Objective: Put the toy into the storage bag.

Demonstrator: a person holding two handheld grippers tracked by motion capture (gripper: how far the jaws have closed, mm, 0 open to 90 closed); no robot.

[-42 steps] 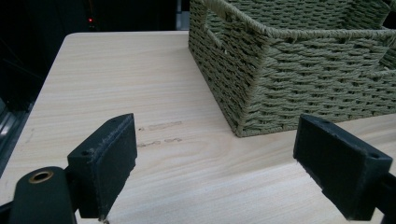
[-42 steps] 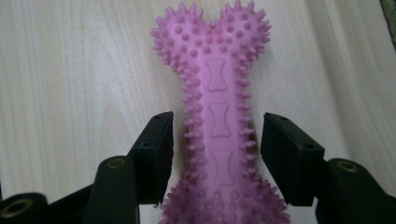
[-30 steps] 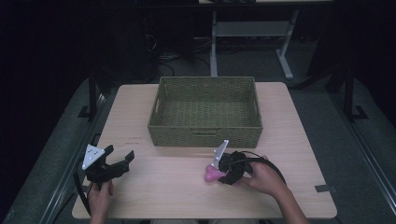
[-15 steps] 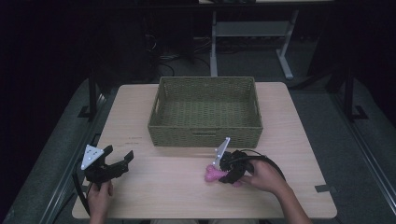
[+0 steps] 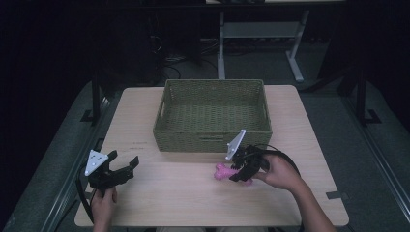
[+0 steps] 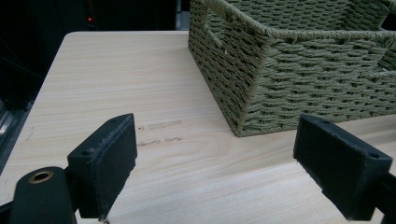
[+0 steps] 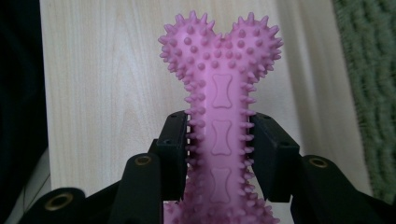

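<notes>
Right tool [image 5: 235,172]: jaws clamped on the shaft of a pink spiked rubber bone toy [image 7: 219,116]. In the right gripper view the two black pads press on both sides of the shaft, and the knobbed, heart-shaped end of the toy sticks out beyond them. Small bone outlines are embossed along the shaft. From the high view the toy [image 5: 223,171] sits at the tool's tip over the near middle of the table [image 5: 309,125], just in front of the basket's near wall; whether it touches the tabletop cannot be told. The person's right hand [image 5: 280,173] grips the tool body from the right.

Left tool [image 5: 121,168]: jaws apart, nothing between them. The left gripper view shows both pads wide open above bare wood, pointing toward the near left corner of the basket [image 6: 280,79]. The left hand [image 5: 102,205] holds it at the near left edge of the table.

Basket [image 5: 212,140]: green woven, rectangular, with a handle slot in the side wall, standing at the middle of the table toward the far side.
</notes>
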